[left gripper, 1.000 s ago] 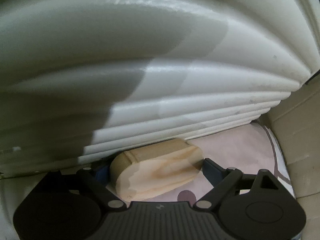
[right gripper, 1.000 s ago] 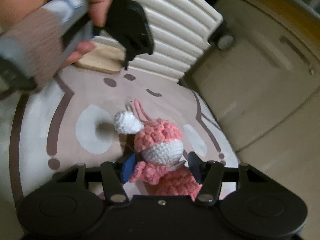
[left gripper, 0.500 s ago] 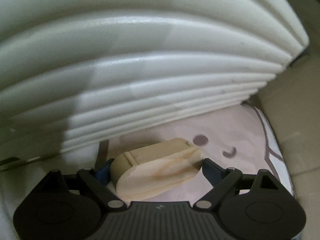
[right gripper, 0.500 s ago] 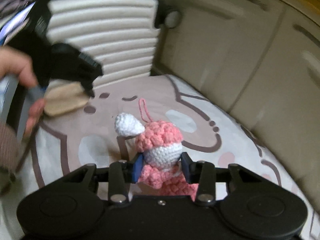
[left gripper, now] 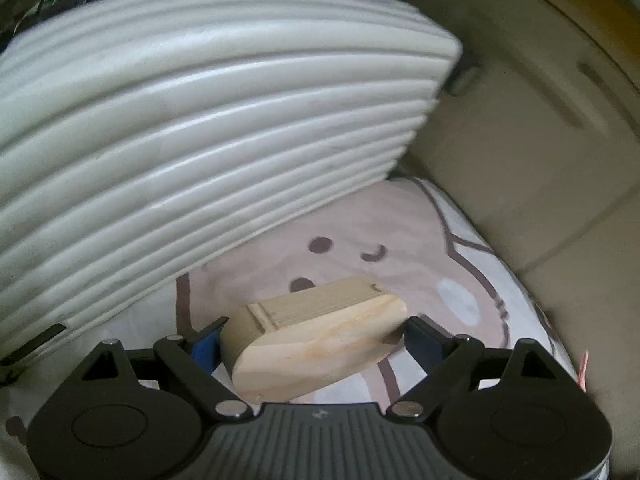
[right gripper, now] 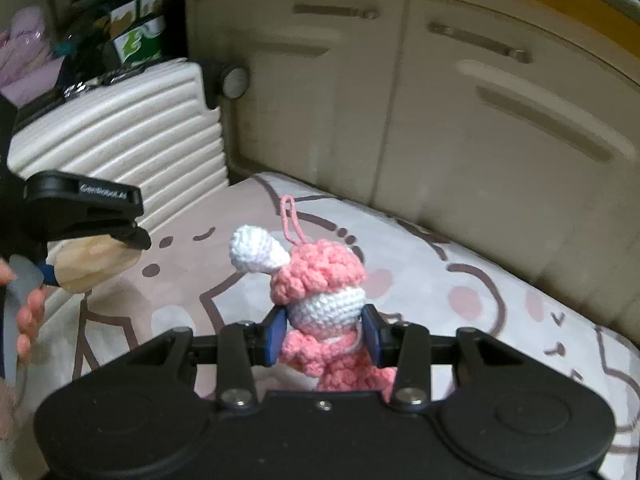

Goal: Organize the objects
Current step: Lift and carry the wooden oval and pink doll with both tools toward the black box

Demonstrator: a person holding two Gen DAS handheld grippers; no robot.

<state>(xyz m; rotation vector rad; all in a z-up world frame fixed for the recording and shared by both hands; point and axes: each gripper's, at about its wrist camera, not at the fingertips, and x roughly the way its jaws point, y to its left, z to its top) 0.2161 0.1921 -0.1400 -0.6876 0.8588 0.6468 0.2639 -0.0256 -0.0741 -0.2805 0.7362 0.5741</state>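
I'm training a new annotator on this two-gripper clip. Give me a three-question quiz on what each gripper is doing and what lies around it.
1. True or false: the right gripper is shut on the pink crochet doll.
2. What is between the pads of the left gripper?
A) a wooden block
B) a metal spoon
C) a glass jar
3. Fill in: behind the wooden block stands a ribbed white ____.

Key:
1. True; its blue pads press the doll's white middle.
2. A; the block sits between both pads, lifted above the cartoon-print sheet.
3. Suitcase, as best the wheel at its corner suggests.
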